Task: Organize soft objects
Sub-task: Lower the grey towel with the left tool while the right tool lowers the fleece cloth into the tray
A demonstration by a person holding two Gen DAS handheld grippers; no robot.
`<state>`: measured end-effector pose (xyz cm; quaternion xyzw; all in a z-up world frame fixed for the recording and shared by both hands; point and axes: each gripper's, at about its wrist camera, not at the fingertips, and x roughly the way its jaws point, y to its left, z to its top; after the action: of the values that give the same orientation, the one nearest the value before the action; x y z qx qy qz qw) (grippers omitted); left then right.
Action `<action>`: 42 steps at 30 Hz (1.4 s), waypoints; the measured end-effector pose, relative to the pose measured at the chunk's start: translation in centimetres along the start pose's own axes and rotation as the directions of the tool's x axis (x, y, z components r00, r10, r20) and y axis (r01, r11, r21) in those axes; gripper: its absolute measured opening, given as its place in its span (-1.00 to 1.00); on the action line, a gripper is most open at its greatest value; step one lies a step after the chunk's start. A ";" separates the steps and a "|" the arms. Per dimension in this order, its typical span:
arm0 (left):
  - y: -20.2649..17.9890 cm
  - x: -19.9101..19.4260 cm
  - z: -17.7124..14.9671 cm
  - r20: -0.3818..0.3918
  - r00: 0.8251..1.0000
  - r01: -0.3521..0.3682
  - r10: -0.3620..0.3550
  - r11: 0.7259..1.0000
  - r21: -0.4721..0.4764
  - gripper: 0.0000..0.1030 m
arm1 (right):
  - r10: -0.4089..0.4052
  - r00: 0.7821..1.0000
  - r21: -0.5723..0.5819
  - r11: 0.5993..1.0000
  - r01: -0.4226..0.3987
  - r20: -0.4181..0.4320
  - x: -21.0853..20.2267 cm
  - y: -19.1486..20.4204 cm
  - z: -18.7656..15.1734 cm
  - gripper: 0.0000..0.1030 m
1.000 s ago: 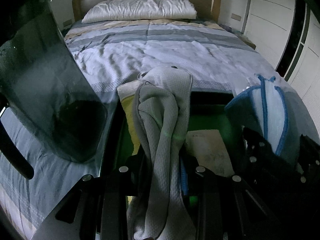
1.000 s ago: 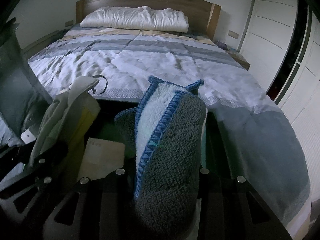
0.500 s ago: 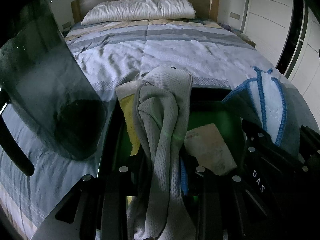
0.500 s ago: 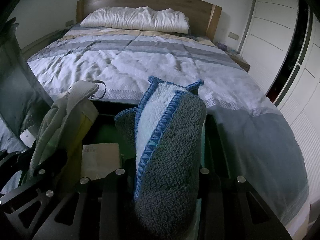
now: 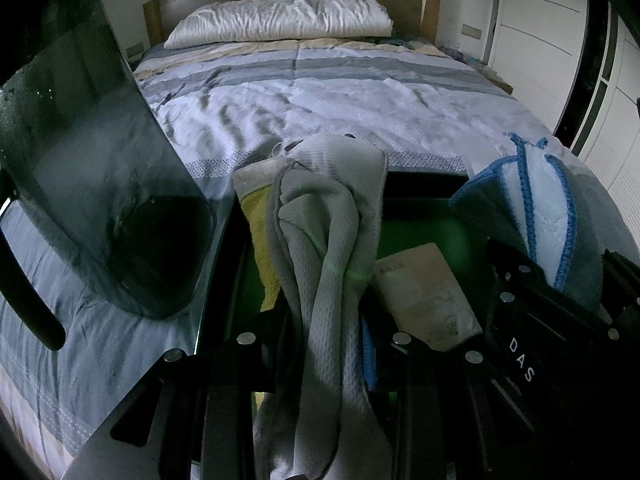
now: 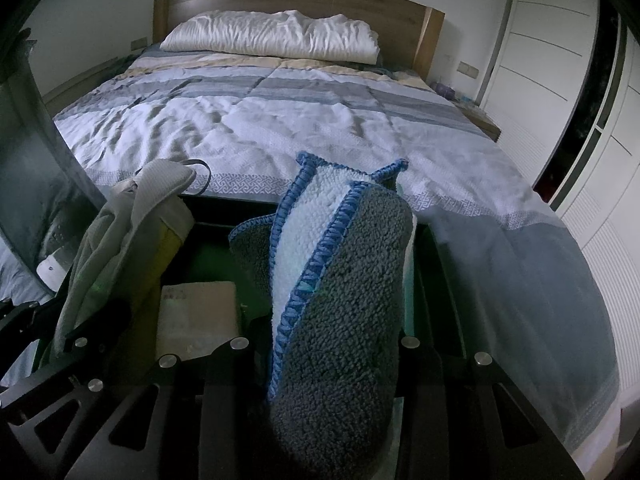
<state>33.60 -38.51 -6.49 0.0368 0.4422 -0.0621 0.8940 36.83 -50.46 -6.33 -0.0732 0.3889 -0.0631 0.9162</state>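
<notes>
left tool (image 5: pixel 320 344) is pinched nearly closed on a grey waffle towel (image 5: pixel 328 240), right tool (image 6: pixel 328 344) clamped on a fluffy blue-edged cloth (image 6: pixel 340 280), both over the dark bin (image 6: pixel 208 216) at the bed's (image 6: pixel 280 128) foot. loose towel tails could snag the rim.

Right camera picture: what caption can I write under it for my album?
The right gripper holds a fluffy grey cloth with blue edging over a dark box on the bed.
</notes>
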 end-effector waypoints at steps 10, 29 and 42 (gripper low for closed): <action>0.2 -0.2 -0.1 0.005 1.000 0.001 -0.001 1.000 -0.001 -0.50 | 0.004 1.000 0.002 1.000 -0.004 0.004 -0.1 -0.1 -0.2 -0.32; 0.3 -0.6 -0.2 0.004 1.000 0.010 -0.010 1.000 0.003 -0.49 | -0.002 1.000 0.010 1.000 0.002 0.008 -0.5 -0.4 0.0 -0.14; 0.2 -0.7 -0.1 0.000 1.000 0.021 -0.021 1.000 0.009 -0.34 | 0.006 1.000 0.014 1.000 -0.006 0.010 -0.8 -0.6 0.0 -0.04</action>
<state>33.14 -38.26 -5.99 0.0364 0.4423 -0.0734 0.8931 36.24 -50.86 -5.61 -0.0659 0.3841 -0.0625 0.9188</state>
